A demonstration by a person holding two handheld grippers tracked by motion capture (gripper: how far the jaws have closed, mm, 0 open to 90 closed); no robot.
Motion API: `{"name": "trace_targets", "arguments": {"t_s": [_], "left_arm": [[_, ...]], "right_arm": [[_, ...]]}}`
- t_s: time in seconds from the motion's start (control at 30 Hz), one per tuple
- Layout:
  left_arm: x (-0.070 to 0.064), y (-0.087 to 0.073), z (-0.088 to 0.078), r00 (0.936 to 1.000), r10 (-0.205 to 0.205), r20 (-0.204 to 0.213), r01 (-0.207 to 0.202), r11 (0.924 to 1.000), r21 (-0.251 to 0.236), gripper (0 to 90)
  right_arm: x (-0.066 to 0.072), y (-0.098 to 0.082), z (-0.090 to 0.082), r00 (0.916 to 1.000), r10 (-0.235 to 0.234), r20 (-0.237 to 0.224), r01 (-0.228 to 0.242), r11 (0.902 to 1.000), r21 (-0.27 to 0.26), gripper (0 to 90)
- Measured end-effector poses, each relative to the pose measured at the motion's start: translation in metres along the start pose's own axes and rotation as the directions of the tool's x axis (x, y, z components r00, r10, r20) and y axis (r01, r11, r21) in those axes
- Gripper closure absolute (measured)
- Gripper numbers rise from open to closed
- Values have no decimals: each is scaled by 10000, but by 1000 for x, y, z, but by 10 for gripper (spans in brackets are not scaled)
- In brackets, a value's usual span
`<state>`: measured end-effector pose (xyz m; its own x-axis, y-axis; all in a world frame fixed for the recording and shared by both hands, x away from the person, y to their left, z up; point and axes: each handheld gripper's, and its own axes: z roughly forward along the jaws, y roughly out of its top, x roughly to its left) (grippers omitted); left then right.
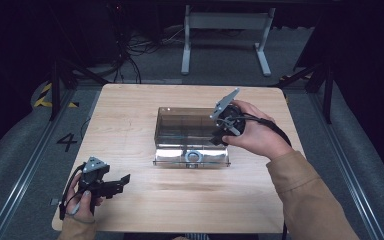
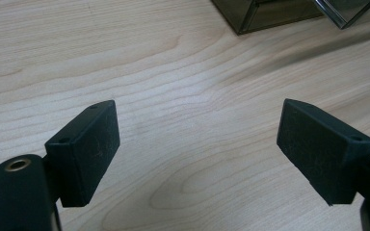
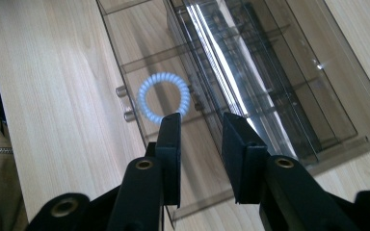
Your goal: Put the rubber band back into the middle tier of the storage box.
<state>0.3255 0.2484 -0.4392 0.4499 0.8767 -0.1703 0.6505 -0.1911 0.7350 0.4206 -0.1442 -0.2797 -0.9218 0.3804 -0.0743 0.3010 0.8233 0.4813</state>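
Note:
A smoky clear plastic box [image 1: 180,122] with inner dividers stands at the table's middle, its shiny flat front part [image 1: 215,159] lying toward me. A pale blue spiral ring [image 3: 164,98] rests in that front part [image 1: 193,157]; whether it lies on or under the clear plastic I cannot tell. My right gripper [image 3: 200,132] hovers over the box's right end [image 1: 219,136], pointing down, jaws partly apart with nothing between them; the ring lies just beyond its left fingertip. My left gripper [image 1: 122,181] sits low at the table's front left, jaws wide open and empty [image 2: 197,149].
The wooden table [image 1: 130,115] has bare boards to the left, right and front of the box. A corner of the box [image 2: 270,14] shows in the left gripper view. Beyond the far edge are a white desk frame [image 1: 225,40] and cables [image 1: 130,50] on the floor.

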Motion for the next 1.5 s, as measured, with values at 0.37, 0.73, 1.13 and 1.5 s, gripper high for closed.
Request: {"name": "trace_targets", "arguments": {"t_s": [0.37,0.73,1.13,1.5], "left_arm": [[-1,2,3,10000,58,31,-58,10000,3,160],[0,1,2,10000,7,-47,-7,10000,7,160],[2,-2,-2,9999,-49,-164,50,10000,25,159],[3,-5,-4,9997,-118,-233,118,9999,1,160]], "right_arm": [[-6,-39,-25,9972,673,329,-662,9972,-353,682],[-11,-73,-33,9913,1193,554,-1164,9918,-518,661],[-11,-112,-21,9798,1948,453,-1903,9777,-886,653],[-6,-147,2,9662,2553,360,-2498,9615,-1147,645]]}}
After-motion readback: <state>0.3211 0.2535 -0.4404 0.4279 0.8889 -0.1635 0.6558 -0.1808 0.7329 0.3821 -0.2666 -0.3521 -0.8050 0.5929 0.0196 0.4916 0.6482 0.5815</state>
